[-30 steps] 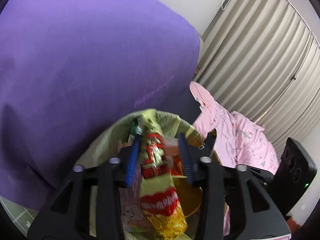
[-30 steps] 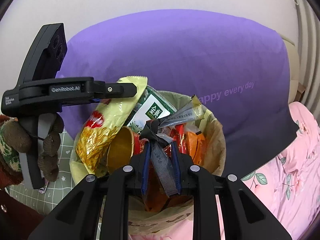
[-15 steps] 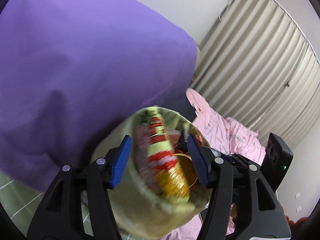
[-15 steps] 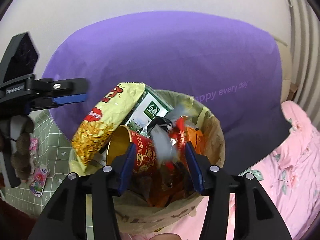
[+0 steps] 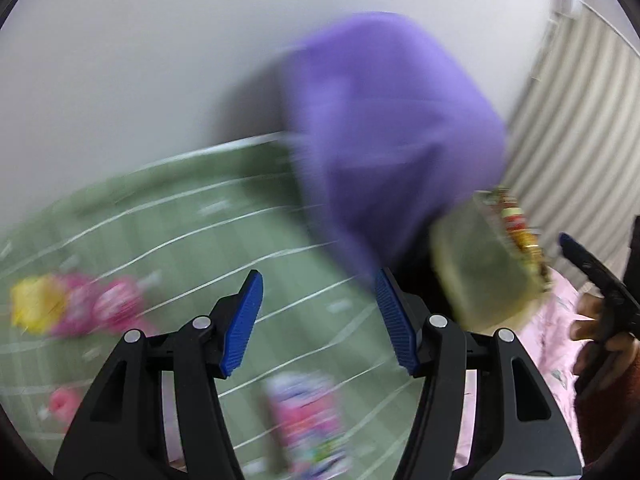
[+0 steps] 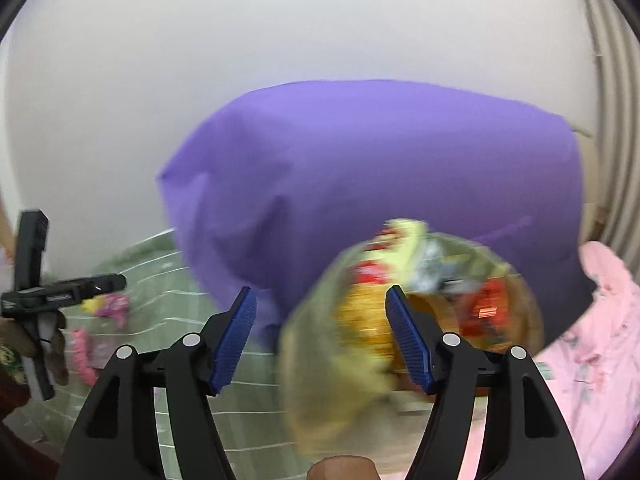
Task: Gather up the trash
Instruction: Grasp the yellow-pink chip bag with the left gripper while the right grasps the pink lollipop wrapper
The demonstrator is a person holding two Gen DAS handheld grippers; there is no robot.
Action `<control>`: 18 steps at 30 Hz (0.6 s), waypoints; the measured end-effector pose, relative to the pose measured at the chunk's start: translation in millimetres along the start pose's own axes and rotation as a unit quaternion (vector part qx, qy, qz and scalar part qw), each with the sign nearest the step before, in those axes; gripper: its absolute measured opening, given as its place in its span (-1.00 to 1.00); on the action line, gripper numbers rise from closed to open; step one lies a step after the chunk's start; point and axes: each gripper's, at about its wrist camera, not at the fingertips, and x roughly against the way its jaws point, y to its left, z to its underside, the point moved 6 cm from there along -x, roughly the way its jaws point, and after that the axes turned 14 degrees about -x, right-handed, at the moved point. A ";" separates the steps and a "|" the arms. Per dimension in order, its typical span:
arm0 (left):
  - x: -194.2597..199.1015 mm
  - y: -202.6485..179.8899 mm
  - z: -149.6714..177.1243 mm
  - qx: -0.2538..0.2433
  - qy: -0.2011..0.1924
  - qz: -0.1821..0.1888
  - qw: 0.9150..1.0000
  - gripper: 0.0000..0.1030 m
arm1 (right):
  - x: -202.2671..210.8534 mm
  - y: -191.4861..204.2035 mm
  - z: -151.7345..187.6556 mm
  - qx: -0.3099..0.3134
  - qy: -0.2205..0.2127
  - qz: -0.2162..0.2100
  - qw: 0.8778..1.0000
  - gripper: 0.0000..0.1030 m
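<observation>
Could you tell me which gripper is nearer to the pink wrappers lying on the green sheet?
Left. The left gripper hangs open over the green sheet with pink wrappers just beneath it; the right gripper, also open, is beside the trash bin.

Both grippers released wrappers, withdrew from trash bag (image 6: 420,320).

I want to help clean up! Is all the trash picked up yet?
Not yet. The trash bin already holds wrappers. Both the left gripper and right gripper are open, holding nothing. Pink packets lie on the green sheet to collect.
</observation>
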 end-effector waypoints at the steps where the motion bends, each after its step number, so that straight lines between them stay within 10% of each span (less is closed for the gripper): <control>1: 7.1 23.1 13.6 0.018 0.004 -0.022 1.000 0.07 | -5.1 10.2 5.4 0.002 0.005 -0.010 1.000 0.24; 8: 66.6 133.9 92.1 0.149 0.010 -0.112 0.982 0.07 | -66.4 114.3 54.9 0.073 0.108 -0.112 0.985 0.24; 18: 120.5 182.6 136.5 0.177 0.008 -0.188 0.966 0.07 | -174.9 276.2 127.3 0.204 0.180 -0.188 0.944 0.24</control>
